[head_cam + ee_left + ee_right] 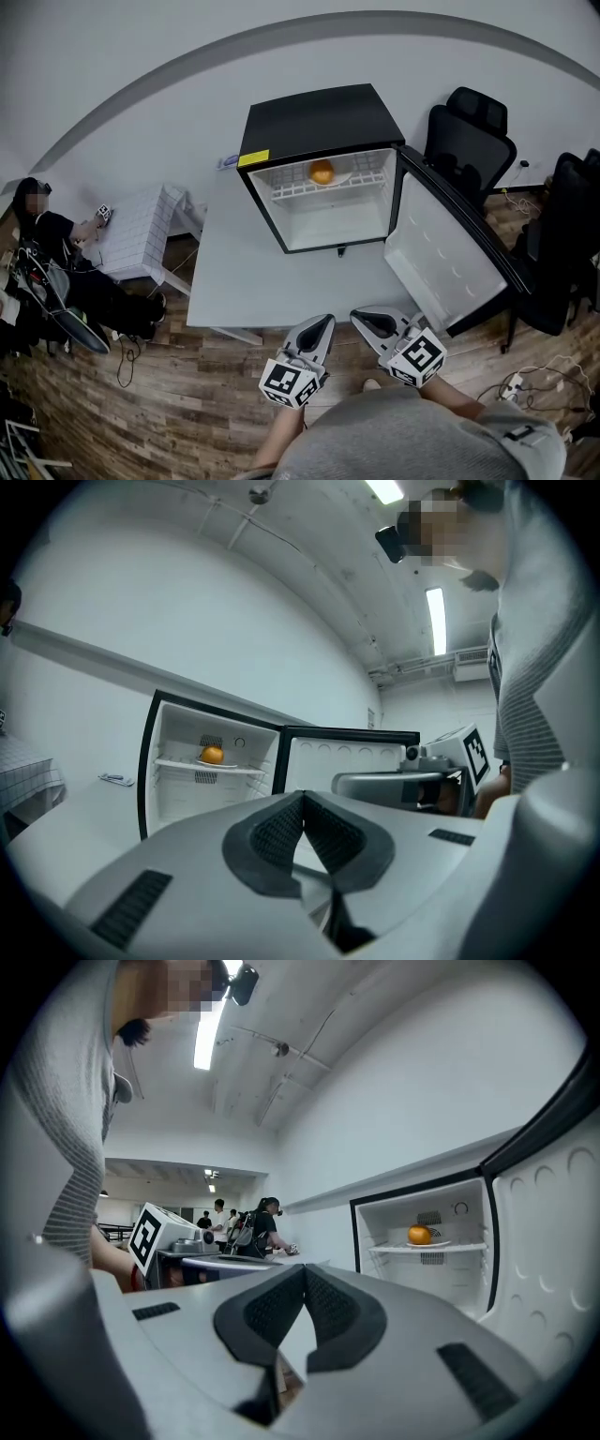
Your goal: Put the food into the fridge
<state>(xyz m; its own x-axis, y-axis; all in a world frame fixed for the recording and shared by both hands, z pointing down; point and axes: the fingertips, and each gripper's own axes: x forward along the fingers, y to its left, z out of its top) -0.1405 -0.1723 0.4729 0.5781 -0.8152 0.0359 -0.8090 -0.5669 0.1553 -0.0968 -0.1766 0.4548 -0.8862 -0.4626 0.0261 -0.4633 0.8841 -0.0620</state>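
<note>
A small black fridge [319,127] stands on the grey table [234,272] with its door [450,253] swung wide open to the right. An orange [322,172] rests on a white plate on the fridge's upper shelf; it also shows in the left gripper view as the orange [213,755] and in the right gripper view as the orange [419,1235]. My left gripper [325,323] and right gripper [361,319] hover side by side at the table's near edge, well short of the fridge. Both are shut with nothing between the pads.
Black office chairs [469,136] stand right of the fridge behind the open door. A white ribbed stool [141,230] and a seated person [56,253] are at the left. A small object [228,162] lies on the table left of the fridge. Cables lie on the wooden floor.
</note>
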